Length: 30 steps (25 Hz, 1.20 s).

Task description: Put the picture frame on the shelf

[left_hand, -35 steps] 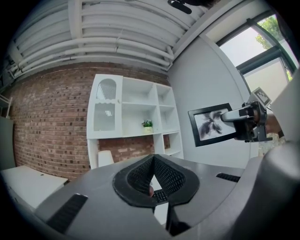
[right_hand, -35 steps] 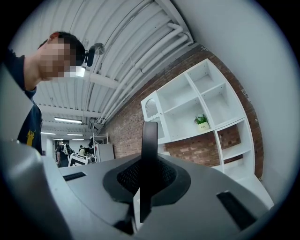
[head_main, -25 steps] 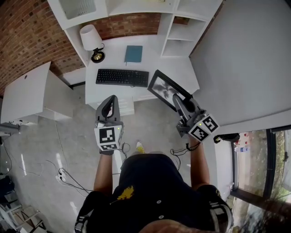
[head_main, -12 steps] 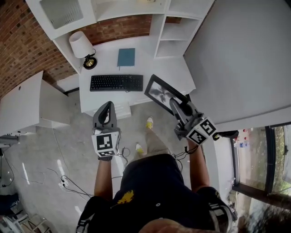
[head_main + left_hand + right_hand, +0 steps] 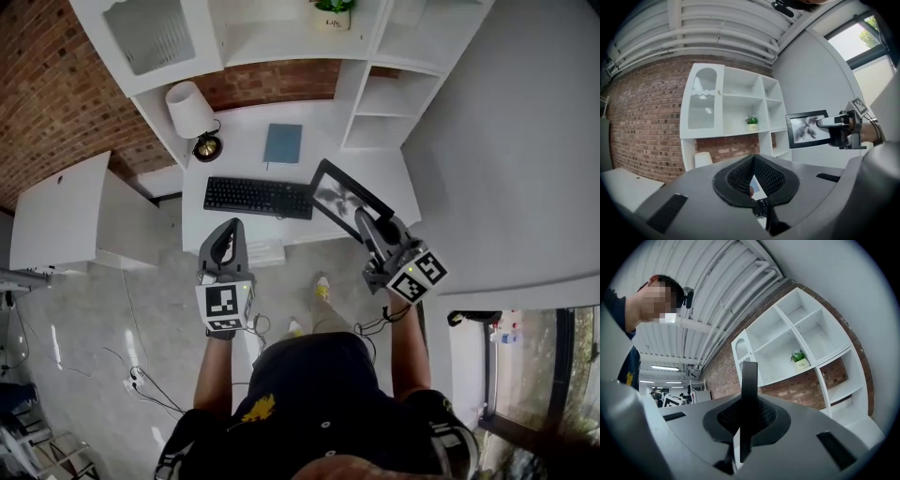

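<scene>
The black picture frame (image 5: 345, 197) with a grey print is held up over the desk's right end, my right gripper (image 5: 373, 223) shut on its lower edge. The right gripper view shows the frame (image 5: 749, 390) edge-on between the pads. In the left gripper view the frame (image 5: 805, 129) faces me, with the right gripper (image 5: 826, 123) beside it. My left gripper (image 5: 225, 232) is shut and empty, hovering in front of the desk; its pads (image 5: 740, 173) meet at the tip. The white shelf unit (image 5: 281, 52) rises behind the desk, its cells (image 5: 787, 341) mostly bare.
A small potted plant (image 5: 329, 11) stands in one shelf cell. On the white desk (image 5: 384, 173) lie a black keyboard (image 5: 258, 197) and a blue notebook (image 5: 282, 143), with a lamp (image 5: 192, 112) at the left. A white cabinet (image 5: 66, 202) stands left; cables (image 5: 141, 375) trail on the floor.
The person has stepped toward the desk, so the shelf and plant have come into the head view's top. The right gripper still holds the frame; the left gripper stays shut.
</scene>
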Each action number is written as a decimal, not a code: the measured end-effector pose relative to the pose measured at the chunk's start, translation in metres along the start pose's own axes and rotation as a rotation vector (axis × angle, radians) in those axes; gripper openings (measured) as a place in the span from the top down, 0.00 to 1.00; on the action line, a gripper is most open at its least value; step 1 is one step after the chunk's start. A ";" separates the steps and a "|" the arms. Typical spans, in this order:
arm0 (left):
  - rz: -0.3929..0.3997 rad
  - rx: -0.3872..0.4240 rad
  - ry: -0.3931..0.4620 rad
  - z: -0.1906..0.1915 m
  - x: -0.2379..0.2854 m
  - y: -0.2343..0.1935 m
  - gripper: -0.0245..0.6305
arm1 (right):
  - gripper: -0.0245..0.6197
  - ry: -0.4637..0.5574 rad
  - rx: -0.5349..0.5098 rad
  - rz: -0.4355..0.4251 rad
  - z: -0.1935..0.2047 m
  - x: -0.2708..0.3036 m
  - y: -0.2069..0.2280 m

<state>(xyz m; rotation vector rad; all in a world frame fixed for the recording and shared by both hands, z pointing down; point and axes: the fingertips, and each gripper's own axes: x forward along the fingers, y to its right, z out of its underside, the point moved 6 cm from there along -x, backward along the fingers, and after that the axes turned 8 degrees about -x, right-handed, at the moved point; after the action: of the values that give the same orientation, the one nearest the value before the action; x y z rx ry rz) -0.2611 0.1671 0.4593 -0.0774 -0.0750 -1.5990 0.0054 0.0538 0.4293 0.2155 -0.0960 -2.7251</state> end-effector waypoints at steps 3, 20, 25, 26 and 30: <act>0.015 0.007 0.017 -0.017 0.032 0.000 0.94 | 0.94 0.017 -0.009 -0.017 -0.011 0.020 0.024; 0.053 -0.001 0.029 -0.039 0.173 0.036 0.94 | 0.94 0.039 -0.010 0.010 -0.031 0.048 0.167; 0.031 -0.018 0.042 -0.043 0.204 0.048 0.94 | 0.94 0.043 -0.012 0.004 -0.032 0.049 0.201; 0.031 -0.021 0.038 -0.043 0.209 0.051 0.94 | 0.94 0.043 -0.010 0.005 -0.033 0.048 0.208; 0.024 -0.017 0.019 -0.045 0.233 0.061 0.94 | 0.94 0.055 0.003 -0.001 -0.035 0.052 0.235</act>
<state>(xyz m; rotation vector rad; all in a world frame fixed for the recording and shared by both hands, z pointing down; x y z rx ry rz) -0.2072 -0.0705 0.4374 -0.0761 -0.0452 -1.5760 0.0552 -0.1835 0.4109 0.2915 -0.0841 -2.7178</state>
